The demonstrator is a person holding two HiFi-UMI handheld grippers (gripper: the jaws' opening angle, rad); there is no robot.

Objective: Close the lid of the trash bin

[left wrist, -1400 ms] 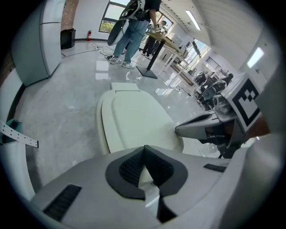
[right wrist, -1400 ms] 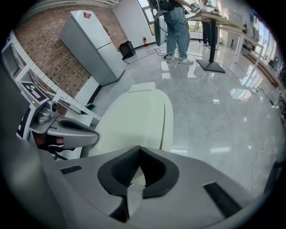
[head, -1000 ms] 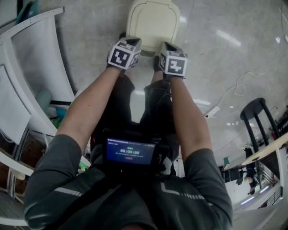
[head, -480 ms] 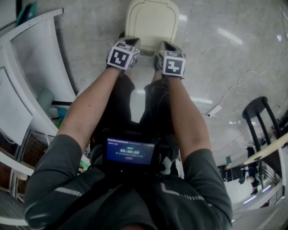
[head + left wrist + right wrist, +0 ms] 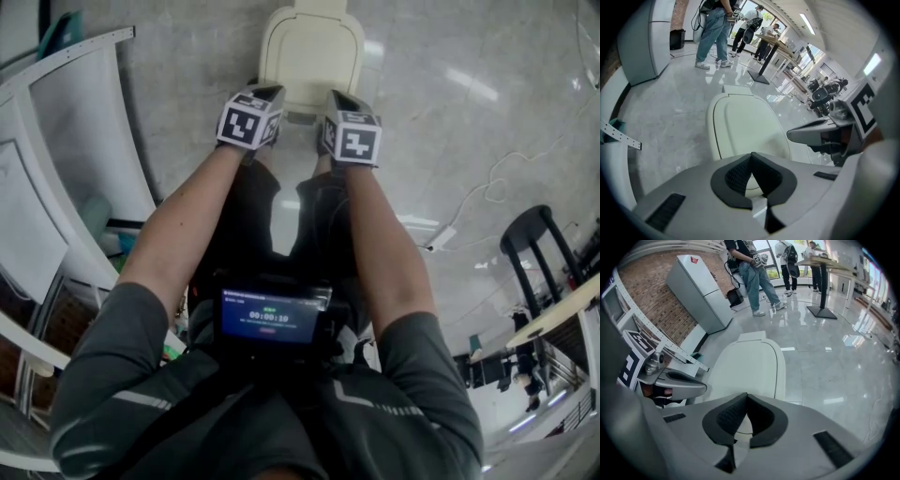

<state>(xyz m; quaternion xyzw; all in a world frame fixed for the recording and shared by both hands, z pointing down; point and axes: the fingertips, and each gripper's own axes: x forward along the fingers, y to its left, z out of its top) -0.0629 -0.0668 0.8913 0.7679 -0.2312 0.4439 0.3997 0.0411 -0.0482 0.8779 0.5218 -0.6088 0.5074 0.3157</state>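
Bright daylight from tall windows (image 5: 771, 258), glare streaks on the glossy floor (image 5: 469, 84), cream lid (image 5: 311, 56) evenly lit, head view dimmer, heavy fisheye bending, dark rounded corners, near jaws soft.

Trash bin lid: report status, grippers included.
Left gripper shut, empty. Right gripper shut, empty. Lid looks down flat. Nothing in the way.

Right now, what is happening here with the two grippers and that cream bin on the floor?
A person holds one gripper in each hand, side by side over the near edge of a cream trash bin that stands on the grey floor. The left gripper and the right gripper both have their jaws together, with nothing between them. The lid lies flat on the bin and looks closed. Whether either gripper touches it cannot be told.
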